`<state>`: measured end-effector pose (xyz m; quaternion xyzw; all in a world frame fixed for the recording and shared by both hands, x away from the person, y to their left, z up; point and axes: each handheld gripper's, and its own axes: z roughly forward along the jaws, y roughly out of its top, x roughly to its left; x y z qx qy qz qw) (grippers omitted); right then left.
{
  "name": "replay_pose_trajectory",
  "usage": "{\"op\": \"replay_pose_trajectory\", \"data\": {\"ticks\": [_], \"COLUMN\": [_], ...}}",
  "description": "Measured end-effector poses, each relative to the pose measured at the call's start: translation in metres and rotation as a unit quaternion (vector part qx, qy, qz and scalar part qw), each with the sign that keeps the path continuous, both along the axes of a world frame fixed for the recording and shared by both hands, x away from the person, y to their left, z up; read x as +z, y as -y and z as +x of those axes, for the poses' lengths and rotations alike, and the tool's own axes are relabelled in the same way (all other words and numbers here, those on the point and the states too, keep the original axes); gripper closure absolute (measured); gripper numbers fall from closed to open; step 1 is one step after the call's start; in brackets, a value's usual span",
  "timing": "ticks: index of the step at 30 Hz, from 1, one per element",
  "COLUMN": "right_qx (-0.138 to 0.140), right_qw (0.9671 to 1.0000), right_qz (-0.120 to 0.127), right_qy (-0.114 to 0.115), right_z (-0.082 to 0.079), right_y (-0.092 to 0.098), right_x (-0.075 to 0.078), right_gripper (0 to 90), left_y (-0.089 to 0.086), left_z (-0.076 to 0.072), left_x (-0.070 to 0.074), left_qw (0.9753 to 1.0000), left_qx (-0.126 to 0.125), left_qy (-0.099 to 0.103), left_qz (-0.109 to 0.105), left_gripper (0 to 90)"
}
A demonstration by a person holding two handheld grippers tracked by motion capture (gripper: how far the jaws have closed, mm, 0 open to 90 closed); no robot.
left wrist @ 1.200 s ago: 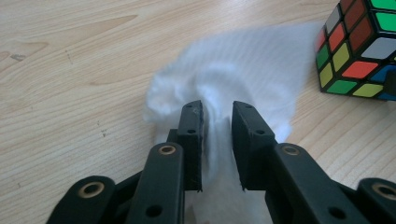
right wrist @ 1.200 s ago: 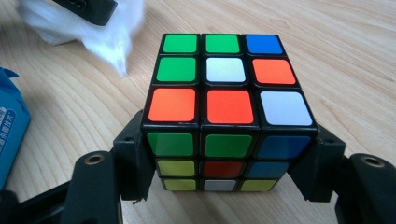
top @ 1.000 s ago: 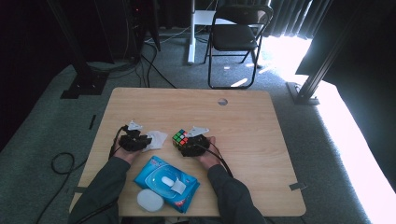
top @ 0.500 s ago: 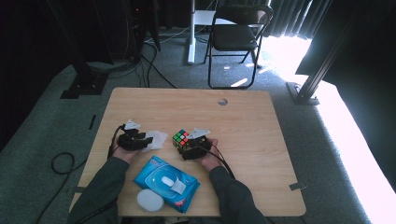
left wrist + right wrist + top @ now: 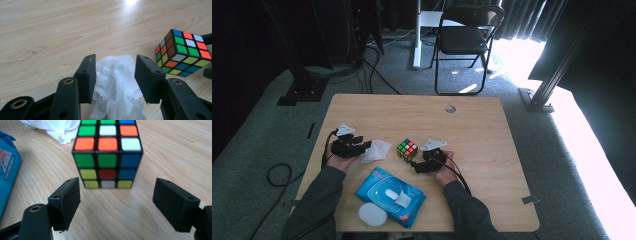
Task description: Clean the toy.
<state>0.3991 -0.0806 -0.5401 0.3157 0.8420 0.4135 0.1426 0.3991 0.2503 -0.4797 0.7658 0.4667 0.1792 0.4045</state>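
Observation:
A scrambled Rubik's cube (image 5: 407,149) stands on the wooden table (image 5: 482,135) just ahead of my right gripper (image 5: 418,161). In the right gripper view the cube (image 5: 107,152) sits beyond the wide-open jaws of that gripper (image 5: 117,192), and nothing touches it. A crumpled white tissue (image 5: 376,150) lies left of the cube. My left gripper (image 5: 361,146) points at the tissue. In the left gripper view the tissue (image 5: 117,85) lies on the table between the parted jaws of that gripper (image 5: 116,62), with the cube (image 5: 183,53) off to the right.
A blue pack of wet wipes (image 5: 389,190) lies near the front edge between the person's forearms, with a round white lid (image 5: 372,215) beside it. The pack's corner (image 5: 7,167) shows left of the right gripper. A folding chair (image 5: 464,40) stands beyond the table.
My right gripper has drawn back a little from the cube, which now stands free of its jaws. The left gripper and the tissue have hardly moved.

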Motion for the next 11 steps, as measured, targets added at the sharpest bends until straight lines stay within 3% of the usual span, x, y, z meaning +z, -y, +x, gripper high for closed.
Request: {"op": "replay_pose_trajectory", "data": {"ticks": [11], "right_qx": [-0.005], "right_qw": [1.0], "right_qz": [-0.002], "right_qy": [-0.005], "right_z": [-0.004], "right_y": [0.015], "right_x": [-0.003], "right_gripper": [23.5], "left_y": [-0.007], "left_z": [-0.012], "left_x": [0.013], "left_qw": [0.9999], "left_qx": [0.009], "left_qy": [0.012], "left_qz": [-0.001], "left_gripper": [51.7]}}
